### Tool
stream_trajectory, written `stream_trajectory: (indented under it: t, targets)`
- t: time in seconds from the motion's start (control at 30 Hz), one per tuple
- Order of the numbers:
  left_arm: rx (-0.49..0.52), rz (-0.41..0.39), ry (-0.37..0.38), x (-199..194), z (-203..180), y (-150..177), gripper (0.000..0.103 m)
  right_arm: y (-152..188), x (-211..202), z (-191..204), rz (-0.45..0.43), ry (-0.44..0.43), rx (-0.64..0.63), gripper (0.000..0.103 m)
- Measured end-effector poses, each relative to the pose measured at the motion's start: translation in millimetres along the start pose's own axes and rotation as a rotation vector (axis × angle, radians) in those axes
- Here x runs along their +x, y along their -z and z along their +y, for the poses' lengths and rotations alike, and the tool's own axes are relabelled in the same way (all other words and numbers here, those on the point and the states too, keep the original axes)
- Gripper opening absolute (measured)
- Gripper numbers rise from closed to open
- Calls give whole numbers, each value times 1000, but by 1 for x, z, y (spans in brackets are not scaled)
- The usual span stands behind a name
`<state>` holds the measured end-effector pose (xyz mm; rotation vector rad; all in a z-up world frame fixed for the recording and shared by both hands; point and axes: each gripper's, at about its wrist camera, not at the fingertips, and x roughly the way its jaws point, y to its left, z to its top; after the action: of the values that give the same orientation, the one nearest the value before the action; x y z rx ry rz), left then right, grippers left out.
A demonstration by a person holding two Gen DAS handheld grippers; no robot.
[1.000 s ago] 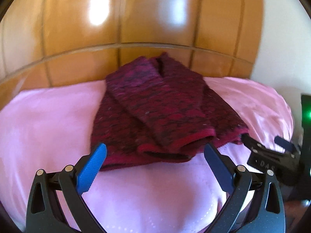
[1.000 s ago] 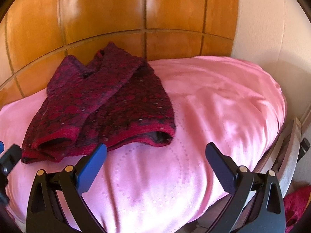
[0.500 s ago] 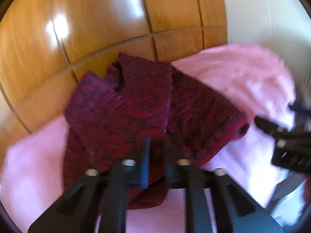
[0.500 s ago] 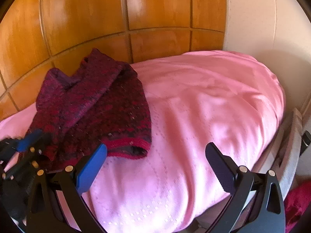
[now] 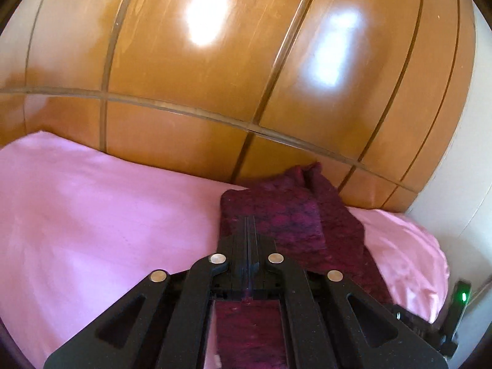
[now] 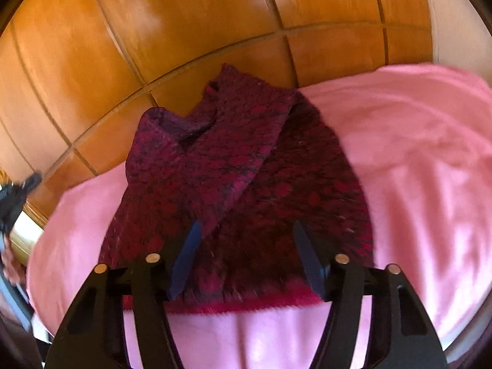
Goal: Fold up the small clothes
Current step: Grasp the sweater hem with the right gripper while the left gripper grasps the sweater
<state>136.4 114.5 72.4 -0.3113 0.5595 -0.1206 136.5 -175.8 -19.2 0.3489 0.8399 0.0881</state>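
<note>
Maroon knit sweater (image 6: 246,178) lies on pink bed sheet (image 6: 415,153), far side. We have left gripper (image 5: 247,230) clamped on its hem; right gripper (image 6: 246,258) closing around hem, may snag one layer.

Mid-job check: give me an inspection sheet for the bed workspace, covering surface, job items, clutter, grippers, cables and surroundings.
Surface: pink bedsheet, lightly creased.
Job's things: dark red knit garment, sleeves folded across the body, lying near the headboard end.
Clutter: nothing seen on the sheet.
Grippers: left gripper shut, garment fabric running under its fingers, apparently pinched. Right gripper closing over the garment's hem; its fingers straddle the fabric, not yet pressing.
Cables: a thin one seems to run at the left view's right edge, by a device with a green light; hard to tell.
Surroundings: glossy wooden headboard; pale wall.
</note>
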Motion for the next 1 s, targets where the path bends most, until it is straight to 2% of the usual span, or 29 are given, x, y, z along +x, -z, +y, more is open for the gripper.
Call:
stream_trajectory:
  t: [0.03, 0.07, 0.13, 0.17, 0.2, 0.33, 0.43, 0.47, 0.5, 0.53, 0.57, 0.6, 0.63, 0.7, 0.77, 0.83, 0.9, 1.0]
  targets:
    - [19, 7, 18, -1, -3, 4, 5, -5, 7, -2, 12, -6, 18, 54]
    - [56, 16, 55, -2, -11, 10, 15, -10, 16, -4, 28, -20, 44, 52]
    - [124, -5, 86, -5, -27, 27, 90, -20, 33, -13, 77, -79, 115, 52]
    - [145, -38, 107, -7, -37, 38, 93, -23, 38, -17, 93, -99, 143, 52]
    - [170, -46, 141, -7, -48, 46, 93, -26, 44, -21, 114, -129, 170, 52]
    - [370, 58, 256, 11, -104, 92, 93, -34, 63, -35, 167, -230, 253, 52]
    - [511, 112, 281, 23, -137, 123, 93, -41, 76, -40, 195, -303, 281, 52]
    - [578, 124, 258, 31, -151, 135, 93, -43, 79, -41, 202, -309, 289, 52]
    - [631, 128, 224, 39, -160, 146, 86, -45, 83, -42, 210, -314, 296, 52]
    - [655, 141, 217, 46, -165, 152, 47, -46, 88, -42, 217, -318, 299, 51]
    - [648, 222, 266, 58, -165, 157, 25, -46, 95, -41, 227, -320, 301, 46]
    - [604, 265, 288, 64, -161, 154, 17, -47, 102, -37, 239, -325, 295, 41]
    - [551, 258, 303, 63, -156, 148, 12, -47, 107, -35, 246, -324, 284, 39]
    - [443, 236, 349, 55, -142, 129, 10, -49, 114, -27, 246, -322, 250, 25]
    - [313, 192, 396, 41, -120, 98, 10, -51, 117, -20, 233, -311, 219, 19]
    - [191, 128, 405, 28, -89, 63, 10, -53, 112, -16, 213, -300, 187, 15]
    - [111, 74, 382, 21, -65, 35, 9, -58, 99, -9, 174, -276, 128, 12]
    - [18, -5, 241, 15, -8, -3, 9, -71, 73, -3, 90, -234, 40, 11]
